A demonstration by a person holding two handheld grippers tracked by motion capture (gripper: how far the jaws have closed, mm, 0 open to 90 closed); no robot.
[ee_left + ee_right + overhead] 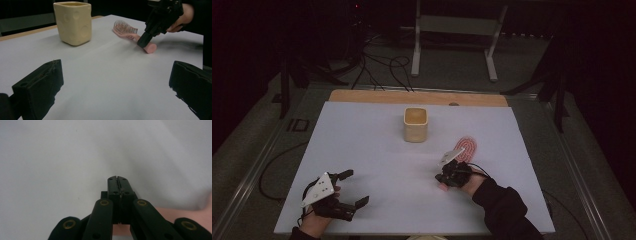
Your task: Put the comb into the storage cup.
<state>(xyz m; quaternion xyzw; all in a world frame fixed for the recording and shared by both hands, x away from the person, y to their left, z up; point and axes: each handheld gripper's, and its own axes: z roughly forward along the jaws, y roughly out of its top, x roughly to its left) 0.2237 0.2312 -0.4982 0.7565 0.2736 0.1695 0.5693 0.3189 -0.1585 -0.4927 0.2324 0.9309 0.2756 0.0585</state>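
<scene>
The right gripper [455, 169], its fingers pressed together, sits right above the handle of the pink brush [130, 35] lying on the bench [377, 165], so it probably must open to grab it, while the left gripper [352, 189] waits wide open nearby.

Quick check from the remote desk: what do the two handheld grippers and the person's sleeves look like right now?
Both are black two-jaw tools. The left gripper carries a grey three-cornered plate with small dark dots; its jaws are blocky and matte. The right gripper has a similar pale plate, brass-coloured rivets on its linkage arms and a thin black cable. The right forearm wears a dark sleeve.
</scene>
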